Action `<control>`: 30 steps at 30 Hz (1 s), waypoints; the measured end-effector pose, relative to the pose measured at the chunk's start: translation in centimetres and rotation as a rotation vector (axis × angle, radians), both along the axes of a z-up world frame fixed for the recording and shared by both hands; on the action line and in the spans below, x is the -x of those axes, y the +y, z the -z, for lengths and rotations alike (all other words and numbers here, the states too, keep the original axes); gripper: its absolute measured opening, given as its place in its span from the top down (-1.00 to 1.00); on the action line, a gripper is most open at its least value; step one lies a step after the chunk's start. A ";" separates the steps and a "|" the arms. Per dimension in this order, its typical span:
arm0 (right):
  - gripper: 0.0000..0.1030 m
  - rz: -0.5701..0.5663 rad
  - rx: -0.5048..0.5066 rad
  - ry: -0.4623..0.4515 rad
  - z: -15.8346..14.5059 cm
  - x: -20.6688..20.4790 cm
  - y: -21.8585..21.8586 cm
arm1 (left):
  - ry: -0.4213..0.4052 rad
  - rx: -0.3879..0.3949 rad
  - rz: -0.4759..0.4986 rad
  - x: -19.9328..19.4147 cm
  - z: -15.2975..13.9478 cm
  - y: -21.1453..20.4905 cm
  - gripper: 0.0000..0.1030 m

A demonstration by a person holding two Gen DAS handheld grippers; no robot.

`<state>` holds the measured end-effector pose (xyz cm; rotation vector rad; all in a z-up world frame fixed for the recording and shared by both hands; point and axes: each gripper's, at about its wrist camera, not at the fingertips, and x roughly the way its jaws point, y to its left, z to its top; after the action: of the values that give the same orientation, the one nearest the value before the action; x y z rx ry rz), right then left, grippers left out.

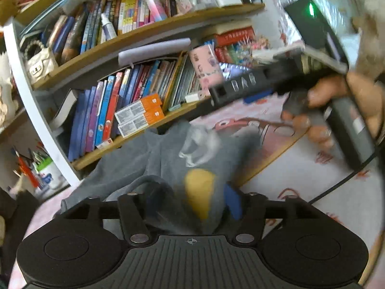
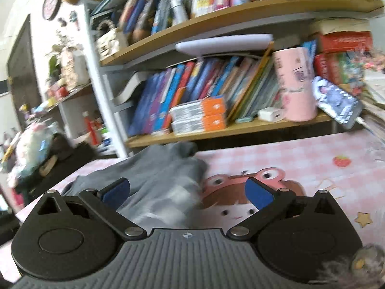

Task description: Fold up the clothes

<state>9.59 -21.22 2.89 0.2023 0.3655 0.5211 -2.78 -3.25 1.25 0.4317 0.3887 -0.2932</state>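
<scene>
A grey garment [image 2: 154, 180] is seen lying crumpled on a pink checked tablecloth [image 2: 300, 168] printed with a cartoon frog-hatted child, close to the foot of a crowded bookshelf [image 2: 240, 130]. In the right wrist view, the right gripper [image 2: 187, 192] is held with its blue-padded fingers [image 2: 258, 193] spread wide, nothing clasped between them; the garment's near edge is framed beneath the gap. In the left wrist view, the left gripper [image 1: 190, 204] is pictured partly parted over the bunched cloth, where a yellow patch [image 1: 199, 190] is visible; the picture is blurred, and whether the cloth is pinched or released cannot be told. The person's hand [image 1: 336, 106] is shown at upper right, wrapped round the other gripper's handle. Two orange boxes [image 2: 199, 118] and a pink cup [image 2: 297, 86] are shelved behind.
</scene>
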 end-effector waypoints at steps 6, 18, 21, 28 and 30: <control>-1.00 -0.082 0.097 -0.019 0.2 1.1 2.1 | 0.050 0.228 -0.139 -0.6 -2.6 6.2 -0.48; -0.95 -0.030 0.215 0.120 2.4 -0.3 3.0 | 0.315 0.824 -0.483 -4.0 0.4 16.6 -0.80; -0.89 -0.020 0.211 0.143 2.6 -0.6 2.7 | 0.349 0.907 -0.455 -4.3 0.3 16.9 -0.80; -0.67 0.015 0.194 0.193 3.0 -1.4 1.8 | 0.383 0.825 -0.307 -2.3 -2.2 15.5 -0.86; -0.61 0.001 0.196 0.200 3.1 -1.4 2.0 | 0.361 0.818 -0.321 -1.5 -2.8 15.7 -0.86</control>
<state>11.00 -19.24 -0.20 0.0646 0.6083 0.4621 -1.27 12.48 4.10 -0.4926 0.6394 -0.1934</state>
